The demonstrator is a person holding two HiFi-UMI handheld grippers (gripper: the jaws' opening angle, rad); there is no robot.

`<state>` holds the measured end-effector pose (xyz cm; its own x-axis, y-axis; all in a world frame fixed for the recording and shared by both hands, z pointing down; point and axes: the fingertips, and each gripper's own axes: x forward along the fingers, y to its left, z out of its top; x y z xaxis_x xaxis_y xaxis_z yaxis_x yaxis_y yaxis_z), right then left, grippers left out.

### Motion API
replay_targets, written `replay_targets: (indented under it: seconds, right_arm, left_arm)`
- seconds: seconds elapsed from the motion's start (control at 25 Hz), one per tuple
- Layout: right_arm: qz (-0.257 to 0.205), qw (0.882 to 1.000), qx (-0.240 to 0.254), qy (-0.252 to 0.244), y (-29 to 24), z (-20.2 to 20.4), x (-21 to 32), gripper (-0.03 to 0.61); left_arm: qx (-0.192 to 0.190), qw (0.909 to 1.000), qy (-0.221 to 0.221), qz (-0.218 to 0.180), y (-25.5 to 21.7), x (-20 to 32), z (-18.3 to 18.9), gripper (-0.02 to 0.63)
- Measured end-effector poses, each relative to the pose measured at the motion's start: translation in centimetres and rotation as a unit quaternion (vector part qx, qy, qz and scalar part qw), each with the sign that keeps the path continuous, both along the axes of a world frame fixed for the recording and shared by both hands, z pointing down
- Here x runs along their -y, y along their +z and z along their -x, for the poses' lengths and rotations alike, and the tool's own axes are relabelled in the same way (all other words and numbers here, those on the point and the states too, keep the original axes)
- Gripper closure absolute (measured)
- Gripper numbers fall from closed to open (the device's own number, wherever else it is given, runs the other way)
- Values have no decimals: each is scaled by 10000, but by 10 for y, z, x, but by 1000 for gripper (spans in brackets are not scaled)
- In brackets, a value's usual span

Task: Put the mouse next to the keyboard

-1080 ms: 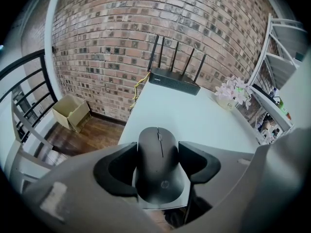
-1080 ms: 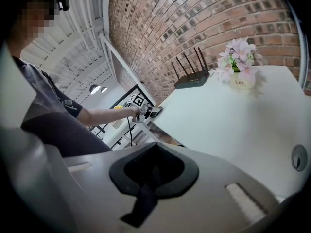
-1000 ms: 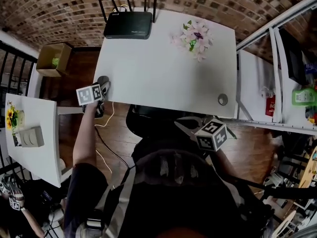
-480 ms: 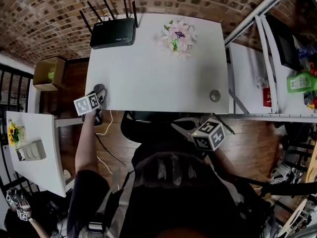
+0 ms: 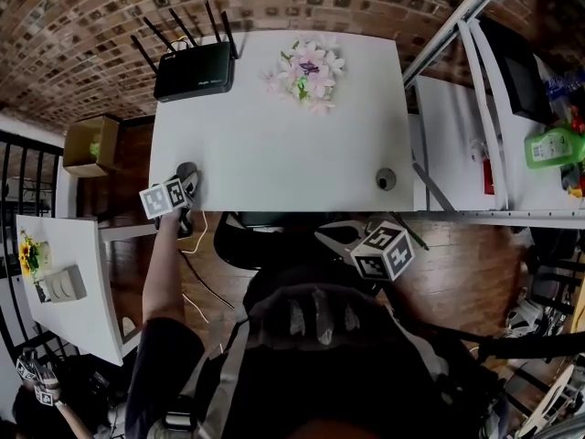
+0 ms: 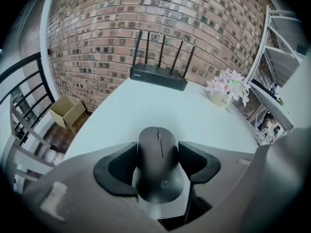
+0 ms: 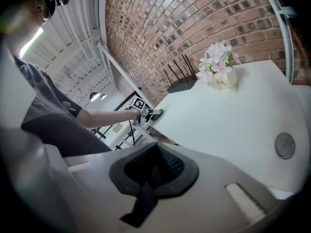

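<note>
1. My left gripper (image 5: 186,181) has its jaws clamped on the mouse (image 6: 159,171), at the white table (image 5: 274,144) edge, well in front of the router (image 5: 194,69).
2. I judge this the carrying step. No keyboard shows, so I must find it next.
3. The mouse is smooth, matte black and rounded. My right gripper (image 7: 154,171) is closed and empty.

White table (image 5: 274,144): black four-antenna router (image 5: 194,69) at 11 o'clock, potted pink-white flowers (image 5: 307,68) at 12, round grommet (image 5: 386,178) at 4. Cardboard box (image 5: 90,144) on floor, 9 o'clock.
</note>
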<state>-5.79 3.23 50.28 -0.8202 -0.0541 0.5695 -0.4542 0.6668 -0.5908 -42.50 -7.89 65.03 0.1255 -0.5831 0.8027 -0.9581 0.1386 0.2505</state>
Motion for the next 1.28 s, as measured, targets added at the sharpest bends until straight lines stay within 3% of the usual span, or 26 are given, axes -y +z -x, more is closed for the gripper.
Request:
replay_targets:
  seconds: [0.64, 1.28]
  right_arm:
    - [20, 9999, 133, -27, 2, -29, 4, 574]
    - [55, 9997, 226, 60, 3, -48, -1, 574]
  left_arm:
    - [-49, 10000, -35, 78, 1, 5, -45, 339]
    - [-68, 9994, 281, 167, 1, 14, -93, 339]
